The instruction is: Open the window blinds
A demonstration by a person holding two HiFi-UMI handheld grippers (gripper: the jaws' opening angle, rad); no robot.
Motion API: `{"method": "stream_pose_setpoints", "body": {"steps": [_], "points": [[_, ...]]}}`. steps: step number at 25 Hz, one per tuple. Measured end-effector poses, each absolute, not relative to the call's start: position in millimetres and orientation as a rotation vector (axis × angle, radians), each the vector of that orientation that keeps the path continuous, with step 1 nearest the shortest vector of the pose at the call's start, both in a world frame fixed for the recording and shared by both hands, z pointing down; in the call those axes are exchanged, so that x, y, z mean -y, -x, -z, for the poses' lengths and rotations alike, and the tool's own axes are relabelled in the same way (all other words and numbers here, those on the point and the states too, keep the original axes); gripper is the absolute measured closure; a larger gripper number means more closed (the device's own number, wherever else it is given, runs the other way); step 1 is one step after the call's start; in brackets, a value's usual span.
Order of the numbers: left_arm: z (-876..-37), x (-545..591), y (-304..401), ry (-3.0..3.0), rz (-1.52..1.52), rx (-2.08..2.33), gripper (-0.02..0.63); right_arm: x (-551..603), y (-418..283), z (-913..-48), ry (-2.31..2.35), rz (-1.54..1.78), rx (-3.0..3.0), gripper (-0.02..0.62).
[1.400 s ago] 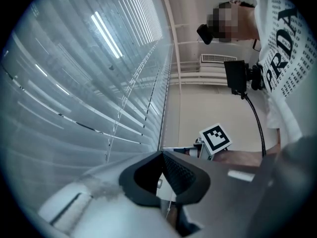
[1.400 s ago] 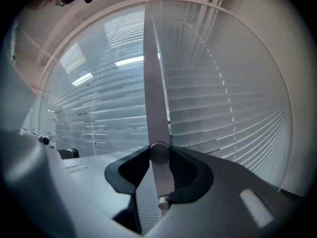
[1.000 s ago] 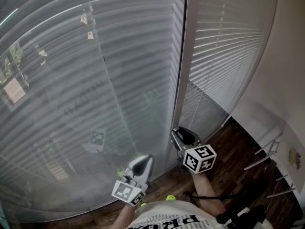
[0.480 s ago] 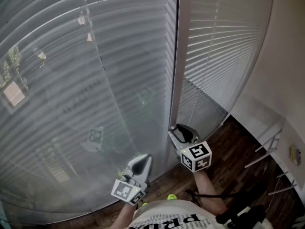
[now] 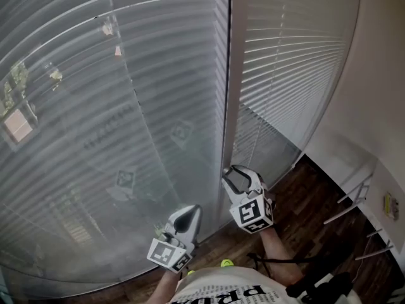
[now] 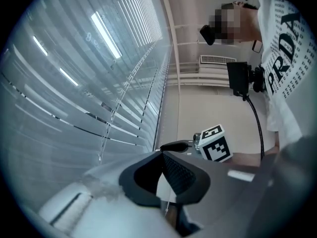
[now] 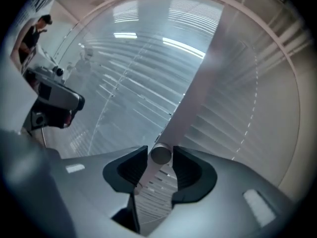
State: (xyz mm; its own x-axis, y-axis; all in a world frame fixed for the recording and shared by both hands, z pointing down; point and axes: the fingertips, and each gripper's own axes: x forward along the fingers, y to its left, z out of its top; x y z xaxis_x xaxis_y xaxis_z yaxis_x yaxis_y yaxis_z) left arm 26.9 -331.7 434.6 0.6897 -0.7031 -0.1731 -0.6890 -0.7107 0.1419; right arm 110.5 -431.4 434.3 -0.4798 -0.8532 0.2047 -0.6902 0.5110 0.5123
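Note:
Two sets of pale slatted blinds [image 5: 95, 138] [image 5: 297, 62] hang either side of a white mullion [image 5: 235, 75]. My right gripper [image 5: 235, 177] [image 7: 161, 167] points at the foot of that mullion. The round end of the blinds' tilt wand [image 7: 161, 154] sits between its jaws, which are opening, with a slim gap on each side. My left gripper [image 5: 187, 217] [image 6: 162, 157] hovers lower left, close to the left blinds, its tips together. A thin pale cord [image 6: 168, 202] shows behind those tips; I cannot tell whether it is pinched.
Dark wood floor [image 5: 316, 201] runs below the blinds. A white wall [image 5: 380, 75] closes the right side, with metal rack legs [image 5: 361, 195] beside it. A black cable [image 5: 278, 258] lies by my feet. In the left gripper view the right gripper's marker cube [image 6: 214, 144] shows.
My right gripper has rolled about its own line, so its marker cube now faces more downward, and it has edged left toward the mullion. The left gripper has stayed put.

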Motion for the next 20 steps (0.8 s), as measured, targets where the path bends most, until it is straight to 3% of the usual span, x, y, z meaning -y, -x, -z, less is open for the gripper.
{"method": "stream_pose_setpoints", "body": {"steps": [20], "points": [[-440.0,327.6,-23.4,-2.797,0.306,1.201,0.614,436.2,-108.6,-437.8,-1.261,0.643,2.254,0.465]]}}
